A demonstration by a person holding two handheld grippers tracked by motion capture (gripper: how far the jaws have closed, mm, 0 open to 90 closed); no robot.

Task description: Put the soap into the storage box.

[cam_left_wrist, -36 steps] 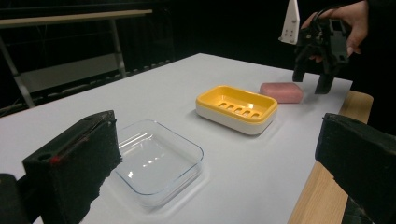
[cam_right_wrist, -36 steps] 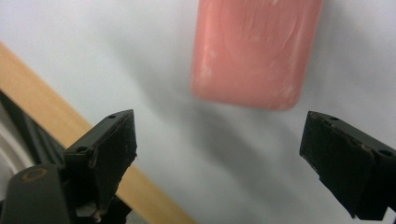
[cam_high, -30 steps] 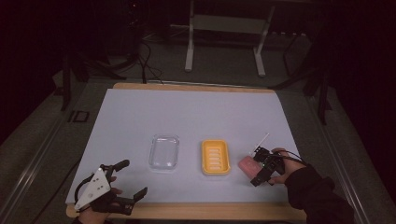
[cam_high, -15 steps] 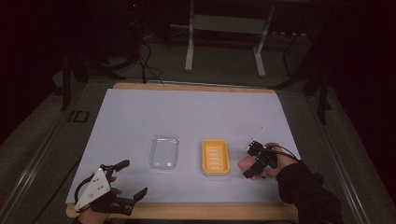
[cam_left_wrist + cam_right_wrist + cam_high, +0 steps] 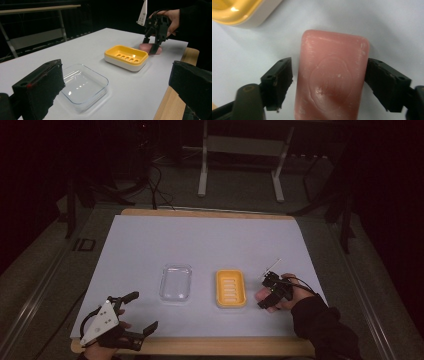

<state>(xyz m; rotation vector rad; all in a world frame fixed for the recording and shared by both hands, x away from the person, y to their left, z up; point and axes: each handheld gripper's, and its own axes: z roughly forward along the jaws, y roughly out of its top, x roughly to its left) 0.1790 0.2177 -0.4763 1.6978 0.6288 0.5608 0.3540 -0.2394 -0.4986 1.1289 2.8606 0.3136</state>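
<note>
Right gripper view — pink soap (image 5: 332, 77) lies between closing right gripper (image 5: 328, 80) jaws.

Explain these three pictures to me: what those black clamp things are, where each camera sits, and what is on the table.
A person holds a hand tool with two black fingers in each hand. One camera looks down on the table from above; the other two ride on the tools. On the white surface lie a clear dish, a yellow soap tray and a pink soap bar. The right gripper straddles the soap: its fingers have just been closing, the right one seems to touch, while a thin gap shows at the left one, so the bar is not gripped yet. The left gripper waits open, holding nothing.
</note>
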